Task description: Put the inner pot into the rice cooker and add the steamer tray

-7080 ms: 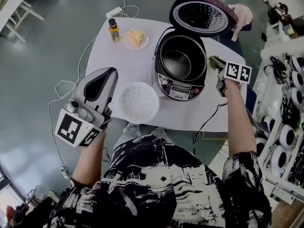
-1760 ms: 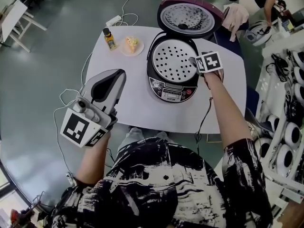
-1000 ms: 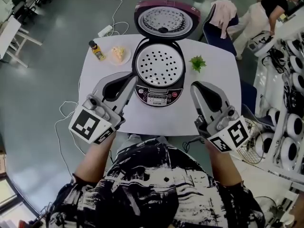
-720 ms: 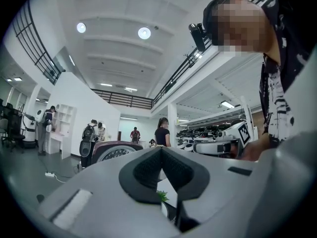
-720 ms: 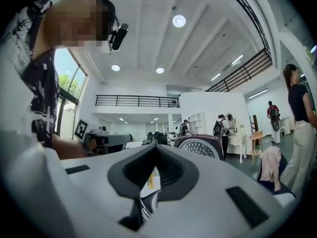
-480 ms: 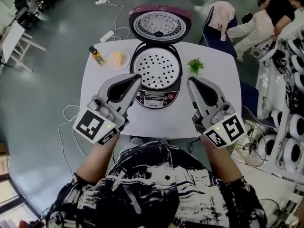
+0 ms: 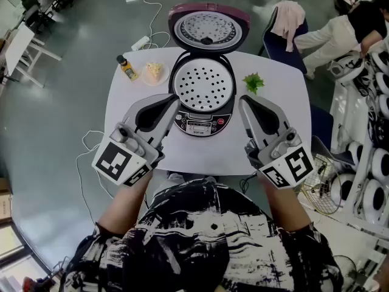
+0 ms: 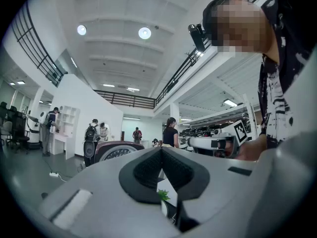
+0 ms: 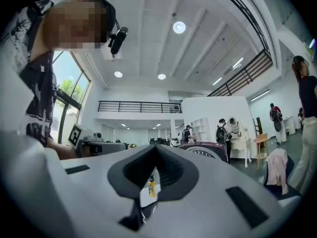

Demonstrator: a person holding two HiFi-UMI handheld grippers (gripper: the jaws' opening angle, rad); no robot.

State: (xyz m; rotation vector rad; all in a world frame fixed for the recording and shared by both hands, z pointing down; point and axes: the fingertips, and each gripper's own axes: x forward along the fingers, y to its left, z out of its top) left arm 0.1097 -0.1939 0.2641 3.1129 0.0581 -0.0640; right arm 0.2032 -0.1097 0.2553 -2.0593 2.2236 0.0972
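Note:
The rice cooker (image 7: 204, 105) stands on the white table (image 7: 285, 120) with its maroon lid (image 7: 208, 28) tipped open at the back. The white perforated steamer tray (image 7: 203, 85) sits in its mouth and hides the inner pot. My left gripper (image 7: 174, 98) hovers at the cooker's front left. My right gripper (image 7: 242, 101) is at its front right. Both point level toward the cooker, apart from it, shut and with nothing between the pads. In the left gripper view the left gripper (image 8: 161, 150) shows closed pads, and in the right gripper view so does the right gripper (image 9: 156, 148).
A sauce bottle (image 7: 127, 68) and a plate with cake (image 7: 154, 72) lie at the table's back left. A green sprig (image 7: 253, 82) lies right of the cooker. Behind the table stands a chair with pink cloth (image 7: 288, 16). Shelves of white gear (image 7: 371, 163) line the right.
The steamer tray went from the table into the cooker. My right gripper let it go and drew back to the cooker's front right. Over the last half second nothing moved noticeably.

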